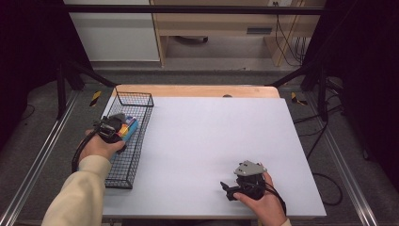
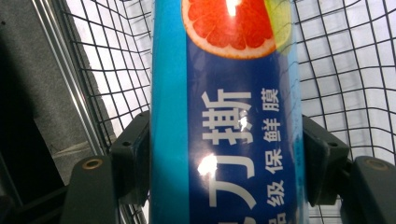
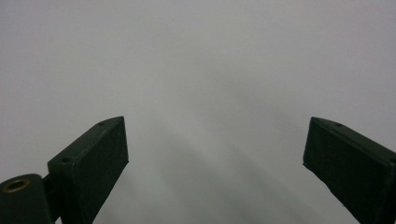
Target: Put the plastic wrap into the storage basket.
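Over basket (image 1: 123, 162), L tool (image 1: 114, 130) gripping box (image 2: 224, 121)

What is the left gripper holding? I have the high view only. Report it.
Observer: The left gripper is shut on a blue package printed with a grapefruit slice. One jaw presses on each side of it.
Operator: Now check the right gripper's jaws.
Observer: The right gripper is open. Its jaws stand wide apart with nothing between them, over the bare white table.
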`<state>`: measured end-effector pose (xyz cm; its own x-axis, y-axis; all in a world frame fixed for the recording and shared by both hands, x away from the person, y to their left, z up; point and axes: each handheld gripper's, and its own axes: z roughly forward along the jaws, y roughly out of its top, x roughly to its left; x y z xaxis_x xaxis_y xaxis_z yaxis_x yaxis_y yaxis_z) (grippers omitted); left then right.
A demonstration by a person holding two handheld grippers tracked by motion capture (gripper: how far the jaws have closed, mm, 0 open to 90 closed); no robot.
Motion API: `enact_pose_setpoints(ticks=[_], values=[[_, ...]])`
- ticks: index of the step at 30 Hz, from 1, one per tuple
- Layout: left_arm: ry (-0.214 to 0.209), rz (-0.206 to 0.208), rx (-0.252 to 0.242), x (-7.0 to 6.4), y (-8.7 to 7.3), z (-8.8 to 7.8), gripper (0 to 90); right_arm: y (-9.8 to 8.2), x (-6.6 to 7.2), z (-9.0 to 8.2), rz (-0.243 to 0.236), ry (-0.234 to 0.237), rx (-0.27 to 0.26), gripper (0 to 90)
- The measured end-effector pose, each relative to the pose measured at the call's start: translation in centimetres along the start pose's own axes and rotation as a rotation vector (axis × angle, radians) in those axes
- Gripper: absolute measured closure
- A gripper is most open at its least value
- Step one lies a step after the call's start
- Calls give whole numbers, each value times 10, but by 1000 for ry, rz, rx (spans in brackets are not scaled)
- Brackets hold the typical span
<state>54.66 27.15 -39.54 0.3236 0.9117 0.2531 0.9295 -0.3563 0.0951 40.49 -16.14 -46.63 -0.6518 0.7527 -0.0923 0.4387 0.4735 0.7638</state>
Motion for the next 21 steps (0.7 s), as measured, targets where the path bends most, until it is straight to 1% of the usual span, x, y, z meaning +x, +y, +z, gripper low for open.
enact_pose_setpoints(ticks=[1, 2, 4, 6, 7, 12, 14, 15, 16, 21], values=[[1, 0, 0, 0, 0, 0, 317, 0, 0, 0, -4, 1, 0, 70], [1, 0, -1, 0, 0, 0, 317, 0, 1, 0, 10, 11, 3, 69], [3, 2, 0, 0, 0, 0, 316, -1, 0, 1, -5, 4, 6, 69], [7, 3, 2, -1, 0, 0, 315, 0, 1, 0, -3, 7, 7, 69], [14, 11, 4, -2, 1, 0, 315, 0, 1, 0, -3, 7, 4, 69], [37, 20, 8, -6, 1, 0, 313, 0, 0, 0, 0, 2, 2, 69], [51, 35, 12, -7, 2, 0, 313, 0, 0, 0, -2, 4, 2, 69], [51, 35, 12, -7, 2, 0, 312, 0, 0, 0, -2, 4, 2, 69], [60, 35, 14, -9, 2, 0, 312, 0, 1, 0, -3, 4, 2, 69], [63, 36, 5, -9, 1, 1, 311, 0, 1, 0, -3, 4, 3, 69]])
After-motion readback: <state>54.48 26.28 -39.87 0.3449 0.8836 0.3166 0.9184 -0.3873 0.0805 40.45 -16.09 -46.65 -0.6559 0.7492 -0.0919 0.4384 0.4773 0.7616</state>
